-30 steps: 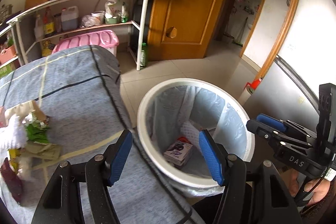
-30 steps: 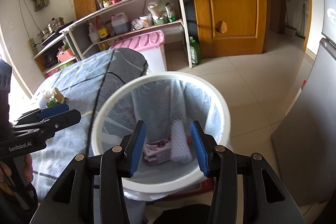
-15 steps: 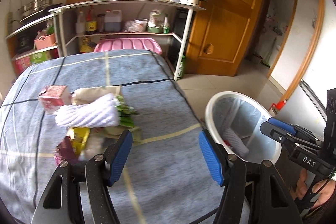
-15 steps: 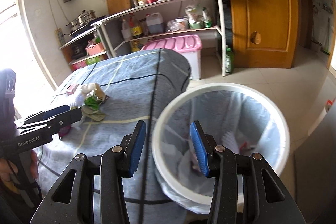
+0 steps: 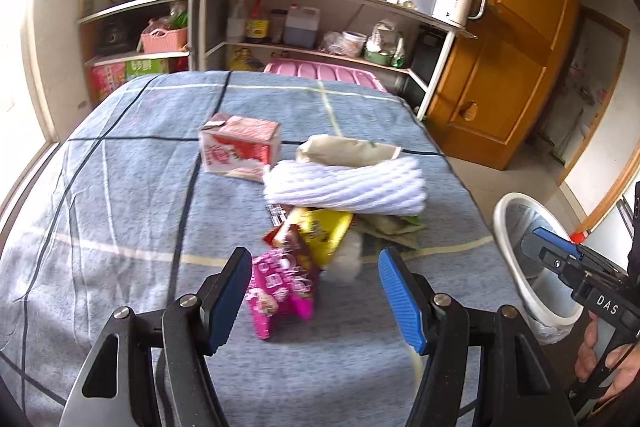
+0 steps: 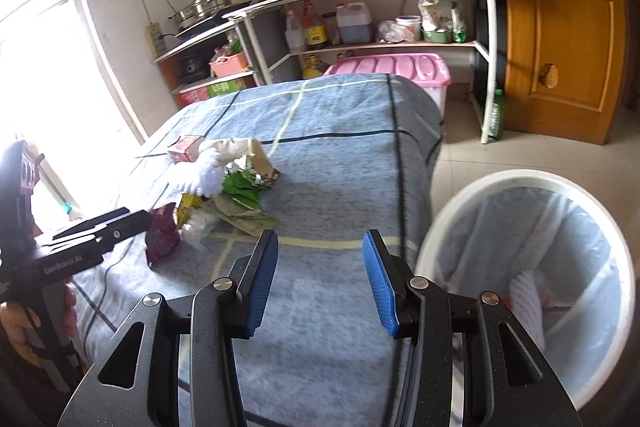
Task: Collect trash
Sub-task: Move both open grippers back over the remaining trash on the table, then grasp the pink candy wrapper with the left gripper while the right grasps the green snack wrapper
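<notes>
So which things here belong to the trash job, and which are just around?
Job:
- pink snack packet
- yellow wrapper
- white foam sleeve
- pink-and-white carton
- white lined bin

Around:
- white electric kettle
- pink plastic storage box
- wooden door

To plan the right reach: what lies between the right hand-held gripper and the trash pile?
Only bare blue blanket separates the right hand-held gripper from the trash pile, in the right wrist view.

left claw (image 5: pixel 314 291): bin → trash pile (image 5: pixel 320 211) | right claw (image 6: pixel 316 281): bin → bedspread (image 6: pixel 340 163)
</notes>
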A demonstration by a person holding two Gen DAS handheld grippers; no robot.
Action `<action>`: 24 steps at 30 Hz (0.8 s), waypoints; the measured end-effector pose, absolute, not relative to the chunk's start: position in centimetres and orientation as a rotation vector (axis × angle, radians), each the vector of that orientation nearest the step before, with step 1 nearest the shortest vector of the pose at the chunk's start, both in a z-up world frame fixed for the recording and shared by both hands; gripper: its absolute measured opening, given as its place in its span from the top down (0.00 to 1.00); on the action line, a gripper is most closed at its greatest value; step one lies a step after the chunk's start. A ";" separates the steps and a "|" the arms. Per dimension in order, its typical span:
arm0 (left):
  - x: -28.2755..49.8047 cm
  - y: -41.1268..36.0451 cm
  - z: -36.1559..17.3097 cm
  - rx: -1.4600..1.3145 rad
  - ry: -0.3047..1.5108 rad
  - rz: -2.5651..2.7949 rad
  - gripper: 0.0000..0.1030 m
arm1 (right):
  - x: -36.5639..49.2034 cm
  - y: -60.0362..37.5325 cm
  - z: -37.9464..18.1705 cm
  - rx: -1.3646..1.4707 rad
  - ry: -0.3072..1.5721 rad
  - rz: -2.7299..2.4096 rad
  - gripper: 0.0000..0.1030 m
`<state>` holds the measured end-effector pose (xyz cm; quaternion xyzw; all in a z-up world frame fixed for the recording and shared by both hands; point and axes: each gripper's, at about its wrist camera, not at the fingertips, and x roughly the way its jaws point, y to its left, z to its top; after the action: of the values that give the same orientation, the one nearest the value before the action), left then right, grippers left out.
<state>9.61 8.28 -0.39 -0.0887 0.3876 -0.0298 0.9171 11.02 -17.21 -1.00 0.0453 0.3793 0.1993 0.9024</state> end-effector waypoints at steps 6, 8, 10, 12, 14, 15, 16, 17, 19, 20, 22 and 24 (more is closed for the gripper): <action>10.2 9.9 -1.5 -0.202 0.820 -0.065 0.34 | 13.3 -13.5 -1.5 0.031 0.817 0.460 0.56; 10.4 10.2 -1.8 -0.210 0.829 -0.069 0.34 | 14.0 -12.6 -1.5 0.027 0.817 0.477 0.56; 10.7 10.6 -2.2 -0.221 0.839 -0.075 0.34 | 14.6 -11.9 -1.5 0.027 0.810 0.491 0.56; 11.1 11.0 -2.7 -0.239 0.856 -0.090 0.34 | 15.6 -11.4 -1.9 0.041 0.829 0.514 0.56; 11.5 11.3 -3.0 -0.240 0.867 -0.080 0.34 | 16.6 -11.1 -2.2 0.059 0.843 0.517 0.56; 11.7 11.5 -3.1 -0.239 0.867 -0.080 0.34 | 16.9 -10.8 -2.3 0.052 0.843 0.514 0.56; 11.8 11.6 -3.2 -0.240 0.867 -0.084 0.34 | 17.3 -10.6 -2.4 0.043 0.841 0.519 0.56; 12.1 11.8 -3.4 -0.245 0.874 -0.082 0.34 | 17.5 -10.4 -2.4 0.040 0.841 0.524 0.56; 12.5 11.9 -3.8 -0.247 0.883 -0.085 0.34 | 18.0 -9.9 -2.6 0.042 0.845 0.554 0.56; 12.7 11.9 -4.0 -0.248 0.892 -0.084 0.34 | 18.2 -9.6 -2.6 0.046 0.852 0.571 0.56; 12.9 11.9 -4.2 -0.258 0.898 -0.089 0.34 | 18.7 -9.0 -2.9 0.046 0.868 0.591 0.56; 13.1 12.2 -4.6 -0.263 0.903 -0.081 0.34 | 18.9 -8.5 -3.3 0.029 0.874 0.596 0.56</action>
<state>13.14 12.20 -4.56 -0.1264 0.4348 -0.0390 0.8908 18.89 -8.47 -3.26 0.0139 0.4167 0.2842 0.8634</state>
